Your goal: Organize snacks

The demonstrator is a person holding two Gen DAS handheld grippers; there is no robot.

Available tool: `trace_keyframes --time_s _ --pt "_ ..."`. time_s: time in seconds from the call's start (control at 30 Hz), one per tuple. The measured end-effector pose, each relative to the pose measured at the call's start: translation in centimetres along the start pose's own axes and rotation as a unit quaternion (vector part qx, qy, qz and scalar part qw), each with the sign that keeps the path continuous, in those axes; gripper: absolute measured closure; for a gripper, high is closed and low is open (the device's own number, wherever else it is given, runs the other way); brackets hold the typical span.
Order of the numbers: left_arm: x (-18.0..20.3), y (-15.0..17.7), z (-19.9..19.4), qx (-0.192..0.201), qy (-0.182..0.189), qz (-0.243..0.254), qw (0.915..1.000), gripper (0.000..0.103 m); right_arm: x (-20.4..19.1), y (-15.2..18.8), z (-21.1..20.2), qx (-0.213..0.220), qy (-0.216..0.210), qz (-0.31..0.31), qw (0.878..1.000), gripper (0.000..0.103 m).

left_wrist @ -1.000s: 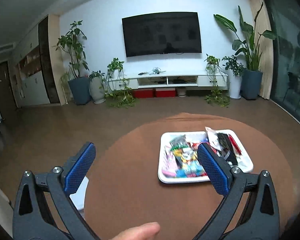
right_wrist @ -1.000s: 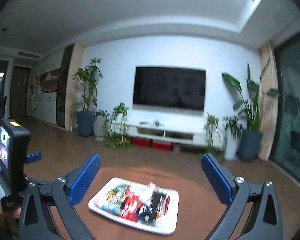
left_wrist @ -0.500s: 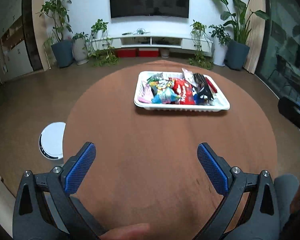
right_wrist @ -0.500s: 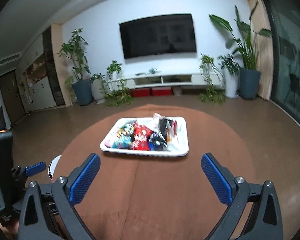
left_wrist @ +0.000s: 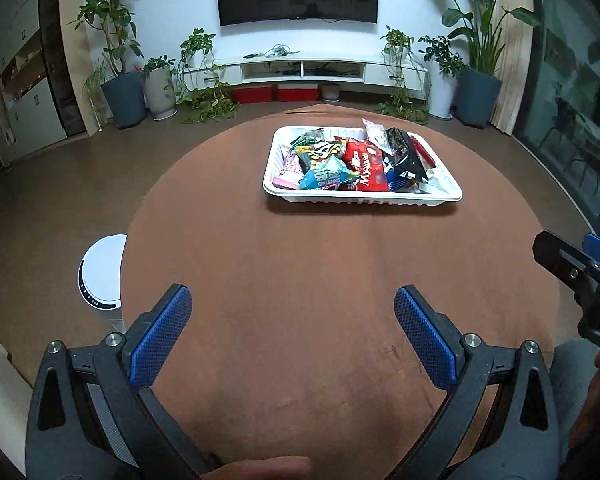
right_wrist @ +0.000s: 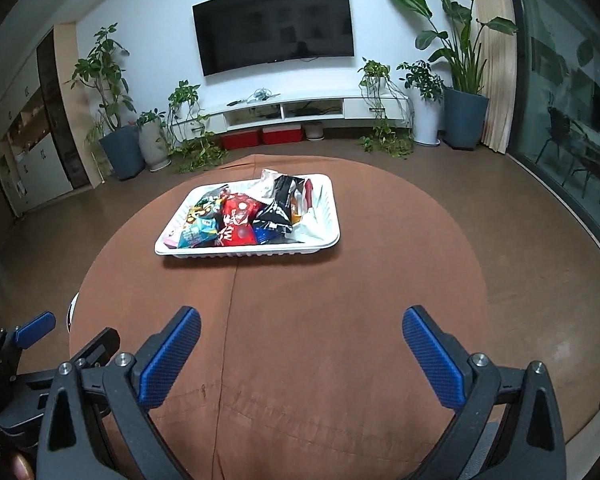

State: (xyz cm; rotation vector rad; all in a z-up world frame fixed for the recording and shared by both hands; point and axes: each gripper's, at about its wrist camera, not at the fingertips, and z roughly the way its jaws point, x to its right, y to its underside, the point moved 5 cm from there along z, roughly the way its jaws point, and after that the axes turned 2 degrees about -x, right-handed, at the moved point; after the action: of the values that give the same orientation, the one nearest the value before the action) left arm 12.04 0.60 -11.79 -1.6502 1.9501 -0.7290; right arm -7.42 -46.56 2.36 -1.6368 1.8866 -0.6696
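— Hovering with jaws spread wide, both left gripper (left_wrist: 292, 312) and right gripper (right_wrist: 302, 334), gripping nothing, well short of anything.

— And further out?

— Bare brown tabletop (left_wrist: 320, 264) below, then white tray (right_wrist: 260, 249) near the far edge, heaped with snacks (left_wrist: 352, 160).

— Risks?

— Probably pinching two overlapped packets at once. Could also drag the light tray along, or crush a puffed bag by clamping hard. Worth singling out a top packet first.
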Motion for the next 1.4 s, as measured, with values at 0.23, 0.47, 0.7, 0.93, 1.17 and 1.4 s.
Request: trace_keyframes --time_s 0.23,0.47,0.7,0.93,1.17,1.4 --pt "-0.2 0.0 0.6 -0.004 -0.002 0.001 1.0 0.0 -0.4 -0.1 0.1 -0.003 0.001 -0.005 1.0 0.0" --pt "-0.3 0.1 1.1 -0.007 -0.005 -0.001 1.0 0.0 -0.6 0.0 0.4 -0.007 0.002 -0.006 1.0 0.0" --pt "-0.4 0.1 1.3 -0.008 -0.006 -0.002 1.0 0.0 -0.7 0.4 0.7 -0.019 0.003 -0.011 1.0 0.0" --pt "-0.5 0.1 1.5 -0.008 -0.008 -0.002 0.9999 0.0 -0.7 0.4 0.8 -0.026 0.003 -0.013 1.0 0.0" --pt "-0.7 0.2 1.6 -0.009 -0.008 -0.001 0.9999 0.0 -0.7 0.4 0.9 -0.03 0.003 -0.016 0.999 0.0" --pt "-0.7 0.3 1.6 -0.008 -0.008 -0.001 0.9999 0.0 -0.6 0.3 1.0 -0.032 0.004 -0.016 0.999 0.0"
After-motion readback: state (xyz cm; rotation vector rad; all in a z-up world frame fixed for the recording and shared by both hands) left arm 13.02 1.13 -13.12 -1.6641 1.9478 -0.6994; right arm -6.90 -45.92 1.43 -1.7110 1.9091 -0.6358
